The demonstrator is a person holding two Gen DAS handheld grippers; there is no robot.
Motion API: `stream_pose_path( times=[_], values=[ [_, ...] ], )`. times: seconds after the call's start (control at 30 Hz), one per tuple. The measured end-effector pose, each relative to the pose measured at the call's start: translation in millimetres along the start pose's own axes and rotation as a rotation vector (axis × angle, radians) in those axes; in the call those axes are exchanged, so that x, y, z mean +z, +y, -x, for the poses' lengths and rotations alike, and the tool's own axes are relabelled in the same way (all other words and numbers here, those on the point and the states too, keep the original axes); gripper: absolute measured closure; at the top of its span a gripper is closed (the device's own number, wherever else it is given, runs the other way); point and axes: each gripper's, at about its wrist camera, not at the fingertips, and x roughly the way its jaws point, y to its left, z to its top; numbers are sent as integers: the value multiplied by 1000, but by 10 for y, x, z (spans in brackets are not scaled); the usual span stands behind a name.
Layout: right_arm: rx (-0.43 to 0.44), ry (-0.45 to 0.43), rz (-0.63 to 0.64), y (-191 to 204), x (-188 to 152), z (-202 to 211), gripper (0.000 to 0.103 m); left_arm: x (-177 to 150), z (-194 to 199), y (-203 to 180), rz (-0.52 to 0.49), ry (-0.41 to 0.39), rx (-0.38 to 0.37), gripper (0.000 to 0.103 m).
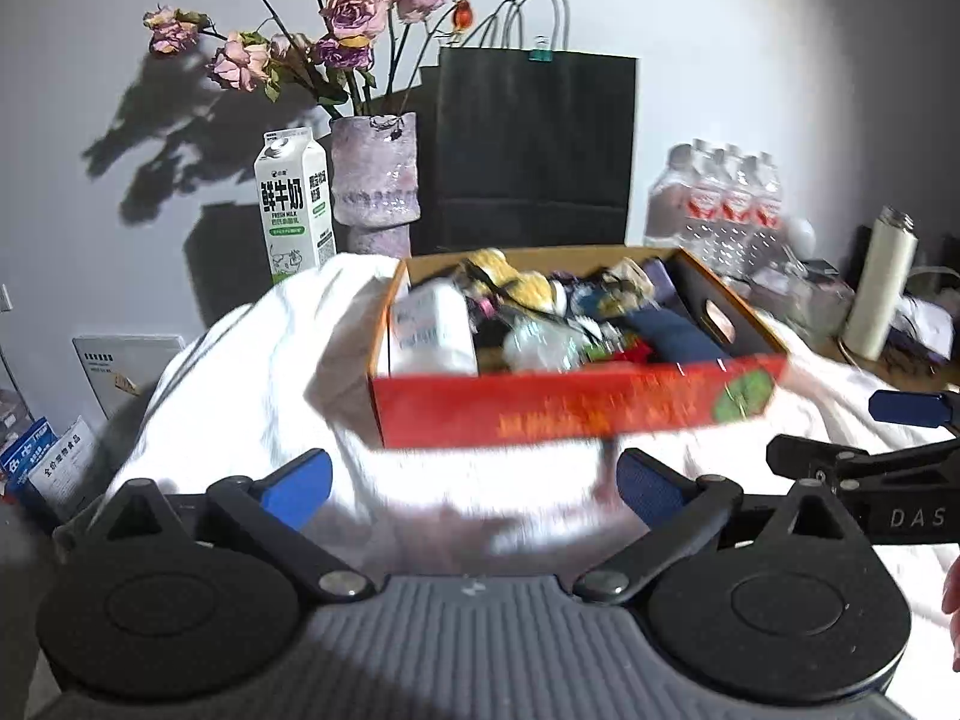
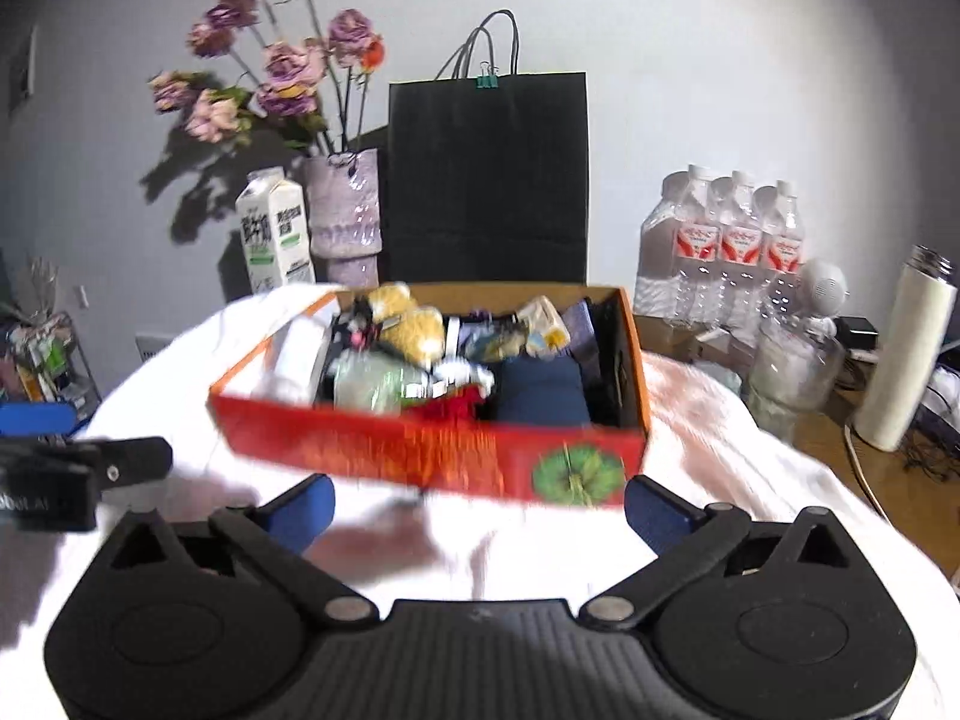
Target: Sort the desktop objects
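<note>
**Full cardboard box waits on the white cloth**

The red cardboard box (image 1: 576,402) sits on the white cloth (image 1: 252,372) over the tabletop, just ahead of both claws. The left claw (image 1: 474,483) and the right claw (image 2: 480,510) gape wide, holding nothing. The load looks mixed: a soft yellow plush toy (image 2: 408,324), a crinkly plastic bottle (image 2: 366,381), a folded navy cloth (image 2: 540,387) (likely light, easily pinched). The box walls are probably stiff; take them at the rim.

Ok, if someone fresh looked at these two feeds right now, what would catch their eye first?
Probably the red cardboard box, crammed with mixed items, sitting on the white cloth straight ahead of both open grippers. Behind it stand a black paper bag and a vase of faded purple roses, with a milk carton to the left of the vase.
</note>
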Motion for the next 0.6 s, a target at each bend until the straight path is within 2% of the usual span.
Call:
stream_pose_path(
  times=[0.2, 0.37, 0.5, 0.6],
  values=[
    [0, 16, -38, 16, -622, 358, 0, -612, 315, -86, -32, 2, -20, 0],
    [5, -17, -96, 29, -1066, 665, 0, -1073, 478, -89, -8, 36, -43, 0],
    [27, -47, -119, 85, -1249, 744, 0, -1167, 380, -131, -41, 6, -92, 0],
    [14, -27, -103, 158, -1220, 598, 0, -1107, 179, -114, -8, 4, -73, 0]
  ],
)
